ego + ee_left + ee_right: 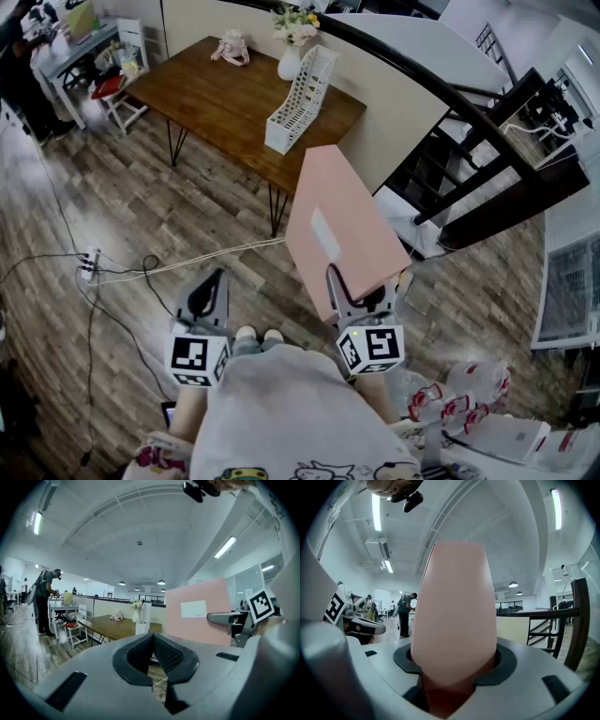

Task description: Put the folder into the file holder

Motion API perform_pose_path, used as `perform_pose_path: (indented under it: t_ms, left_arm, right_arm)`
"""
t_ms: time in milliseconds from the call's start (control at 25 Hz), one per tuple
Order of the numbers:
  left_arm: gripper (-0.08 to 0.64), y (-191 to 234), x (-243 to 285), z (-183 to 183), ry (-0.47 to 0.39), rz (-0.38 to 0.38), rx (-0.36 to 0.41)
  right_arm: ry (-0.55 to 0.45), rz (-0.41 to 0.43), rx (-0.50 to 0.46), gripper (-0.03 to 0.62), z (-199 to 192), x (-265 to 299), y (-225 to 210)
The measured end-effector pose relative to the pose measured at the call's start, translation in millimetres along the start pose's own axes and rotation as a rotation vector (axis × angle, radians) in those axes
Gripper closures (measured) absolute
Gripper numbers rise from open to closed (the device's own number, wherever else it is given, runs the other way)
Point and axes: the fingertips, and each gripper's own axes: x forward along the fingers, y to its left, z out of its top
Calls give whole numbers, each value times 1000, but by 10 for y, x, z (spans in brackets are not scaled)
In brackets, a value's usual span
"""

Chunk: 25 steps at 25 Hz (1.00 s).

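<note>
While I stand on the plank floor (141, 216) well apart from the wooden table (216, 94), my right hand-held gripper (361, 286) is clamped on the near edge of the pink folder (342, 225). The folder juts out from it towards twelve o'clock, its white label uppermost. My left hand-held gripper (211, 286) is closed on nothing, its pads meeting at the tips. The white file holder (302, 98) stands on the table's near right edge at twelve o'clock, a vase of flowers (291, 58) just behind it. I judge this the carrying step, with insertion not yet begun. Next I need to get close, turn the folder on edge and line it up with the holder's open slot.
</note>
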Motion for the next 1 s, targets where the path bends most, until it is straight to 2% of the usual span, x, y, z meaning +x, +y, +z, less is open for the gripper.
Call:
perform_pose_path:
  t_ms: [280, 600, 800, 1000]
  left_arm:
    - [555, -142, -130, -36, -2, 43, 18]
    - [555, -70, -323, -191, 15, 127, 5]
    - [555, 202, -290, -212, 22, 154, -11]
    - [555, 712, -110, -171, 24, 152, -20]
  right_arm:
    - [2, 45, 33, 324, -91, -134, -25]
    - [26, 133, 47, 324, -226, -106, 126]
    - [48, 171, 49, 324, -260, 182, 337]
    - [55, 177, 41, 324, -228, 686, 643]
